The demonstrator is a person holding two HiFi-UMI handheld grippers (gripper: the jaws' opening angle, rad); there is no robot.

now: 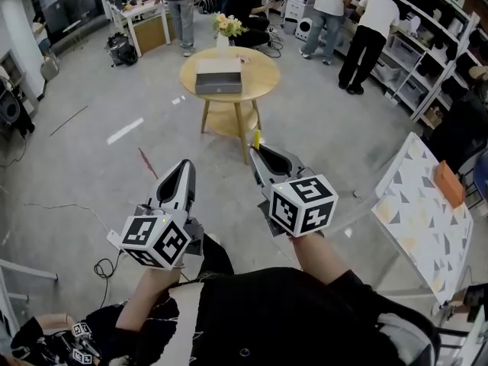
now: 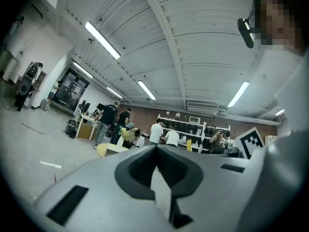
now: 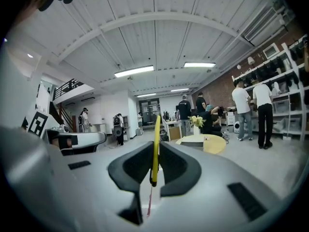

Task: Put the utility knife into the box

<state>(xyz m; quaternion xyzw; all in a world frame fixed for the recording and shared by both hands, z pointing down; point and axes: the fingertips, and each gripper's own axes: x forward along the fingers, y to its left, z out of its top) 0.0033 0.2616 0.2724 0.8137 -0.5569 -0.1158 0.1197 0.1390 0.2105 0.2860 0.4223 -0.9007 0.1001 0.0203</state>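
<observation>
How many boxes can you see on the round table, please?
1: the box sits mid-top on the round table, near the flower vase; the lower shelf is partly hidden.

The utility knife [image 3: 156, 129] presents edge-on, as a thin yellow strip. Its body is concealed between the jaws of the right gripper [image 3: 155, 151]. In the head view, only its yellow tip is exposed. Whether the box [image 1: 219, 76] is open or closed cannot be determined.
</observation>
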